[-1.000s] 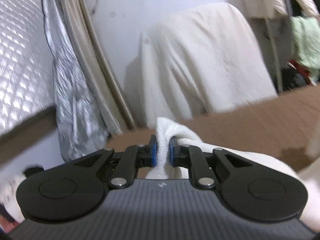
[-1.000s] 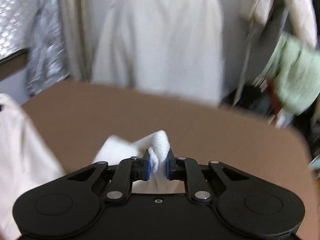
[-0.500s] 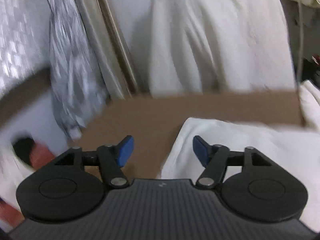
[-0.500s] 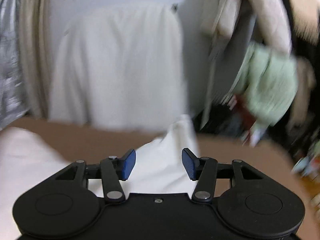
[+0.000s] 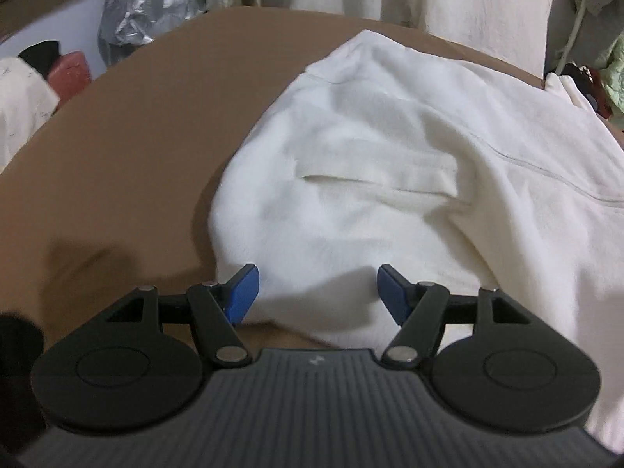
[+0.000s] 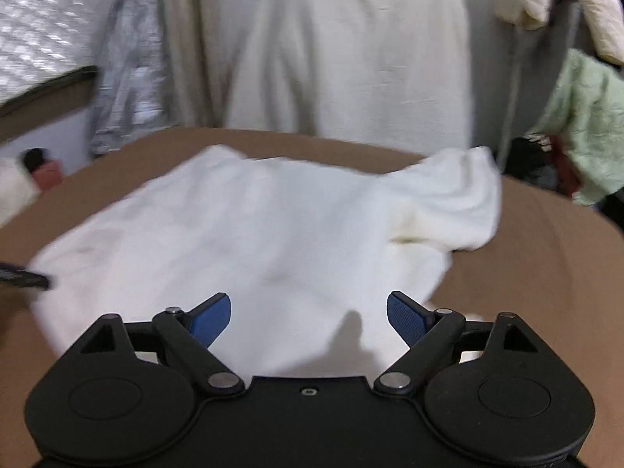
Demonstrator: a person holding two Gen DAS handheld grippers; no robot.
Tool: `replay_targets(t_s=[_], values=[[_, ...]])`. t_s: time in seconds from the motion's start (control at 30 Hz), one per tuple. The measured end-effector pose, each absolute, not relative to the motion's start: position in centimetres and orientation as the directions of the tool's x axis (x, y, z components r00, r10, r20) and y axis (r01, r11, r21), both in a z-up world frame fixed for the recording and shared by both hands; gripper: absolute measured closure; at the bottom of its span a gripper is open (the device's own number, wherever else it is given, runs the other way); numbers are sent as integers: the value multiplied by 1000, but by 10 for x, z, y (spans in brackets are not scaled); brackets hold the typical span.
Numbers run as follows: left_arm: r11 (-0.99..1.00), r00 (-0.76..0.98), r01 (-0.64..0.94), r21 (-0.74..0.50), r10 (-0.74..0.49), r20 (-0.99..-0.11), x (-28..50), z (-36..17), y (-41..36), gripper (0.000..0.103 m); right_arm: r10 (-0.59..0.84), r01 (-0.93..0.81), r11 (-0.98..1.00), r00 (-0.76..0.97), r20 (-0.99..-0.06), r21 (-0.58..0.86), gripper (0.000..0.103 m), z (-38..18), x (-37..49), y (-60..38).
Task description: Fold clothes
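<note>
Fleece is what we seem to be working with: a white garment [image 5: 390, 163] of soft, napped cloth lies spread over the brown table [image 5: 148, 124], rumpled, not flat. Our left gripper [image 5: 318, 288] hovers at the near edge of the cloth with its blue pads [image 5: 243, 286] spread wide, pinching nothing. Our right gripper [image 6: 308, 318] hangs over the near part of the garment [image 6: 253, 226], likewise spread and empty. From the left view we see a stitched seam running across the right side and a long slit-like fold near the middle, perhaps a pocket, though we cannot be sure. From the right view the far right corner [image 6: 464, 195] stands bunched and raised off the table [image 6: 546, 257], thick and rounded where the cloth doubles on itself. We judge the step in hand to be choosing fresh grip points for a fold. To do it well, we should first flatten that raised corner, then take hold at two matching points on one edge, pinching a single clean layer each, since thick pile bunches easily and slips between smooth pads. Lifting both sides evenly and laying the edge down slowly should keep the fold line straight. Pale cloth [image 6: 343, 50] hangs behind the table.
</note>
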State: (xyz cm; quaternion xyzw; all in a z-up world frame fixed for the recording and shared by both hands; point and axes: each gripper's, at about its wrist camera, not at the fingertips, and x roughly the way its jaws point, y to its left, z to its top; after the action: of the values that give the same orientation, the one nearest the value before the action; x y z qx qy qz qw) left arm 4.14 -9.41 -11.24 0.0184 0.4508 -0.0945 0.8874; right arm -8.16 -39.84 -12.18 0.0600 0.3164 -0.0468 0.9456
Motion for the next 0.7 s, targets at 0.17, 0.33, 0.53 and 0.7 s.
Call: replay_targets(t_s=[0.17,0.33,0.53,0.7], values=[[937,533,293,-191,-326,-781,18,-102,-94,36,119,-28,990,715,-689,141,35,-133,-136,-349],[913,516,366,-178,-358,-778,7,-104,-115,37,129,-76,992,588,-799,104,44,-169,-176,-313],[894,500,433,-113,-342,-796,-3,-113,-142,37,97,-135,990,417,-904,44,43,-195,-190,-298],[882,509,461,-96,-352,-785,-8,-116,-153,37,5,-134,989,477,-879,-67,34,-215,-191,-277]])
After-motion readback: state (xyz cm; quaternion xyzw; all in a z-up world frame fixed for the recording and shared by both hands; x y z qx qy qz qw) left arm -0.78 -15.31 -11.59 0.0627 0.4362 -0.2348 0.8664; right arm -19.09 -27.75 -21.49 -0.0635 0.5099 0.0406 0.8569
